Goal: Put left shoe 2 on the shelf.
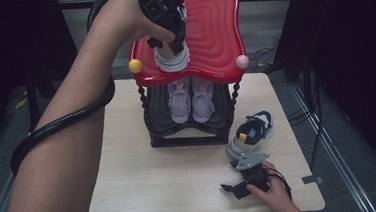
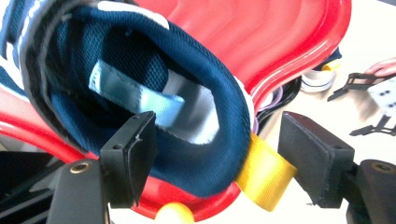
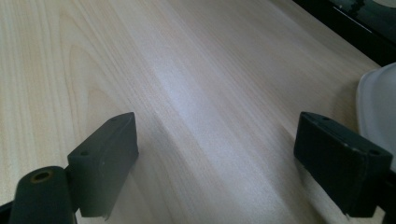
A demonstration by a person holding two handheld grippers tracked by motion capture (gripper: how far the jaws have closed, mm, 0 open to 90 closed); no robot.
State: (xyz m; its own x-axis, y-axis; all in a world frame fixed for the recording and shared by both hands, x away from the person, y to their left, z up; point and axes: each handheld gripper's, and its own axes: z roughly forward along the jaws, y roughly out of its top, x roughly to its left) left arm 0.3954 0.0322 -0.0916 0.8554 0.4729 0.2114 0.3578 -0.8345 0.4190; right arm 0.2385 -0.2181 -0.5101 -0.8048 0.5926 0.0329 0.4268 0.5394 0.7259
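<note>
**Two shoes split between rack top and table**

Two grippers work around the shoe rack [image 1: 188,131], which stands on the wooden table [image 1: 141,189]. Nearest the person, in front of the rack and toward its right corner, the right gripper [image 1: 232,187] rests low over the bare wood with its jaws spread wide and nothing between them. Just beyond it, still in front of the rack's right corner, lies the second sneaker [image 1: 250,133], white-soled, navy and yellow, toe pointing toward the person.

On the rack's lower black shelf [image 1: 159,119] sits a pair of pink shoes [image 1: 190,100], side by side, toes forward. Above them is the rack's red top shelf [image 1: 215,29], with a yellow ball [image 1: 135,66] at its left front corner and a pink ball [image 1: 242,61] at its right.

The navy sneaker [image 2: 140,93] stands on that red shelf near its front edge. The left gripper [image 2: 217,154] hangs over it with its jaws wide; the heel collar and yellow pull tab [image 2: 266,175] lie between the pads, which do not press on it.
</note>
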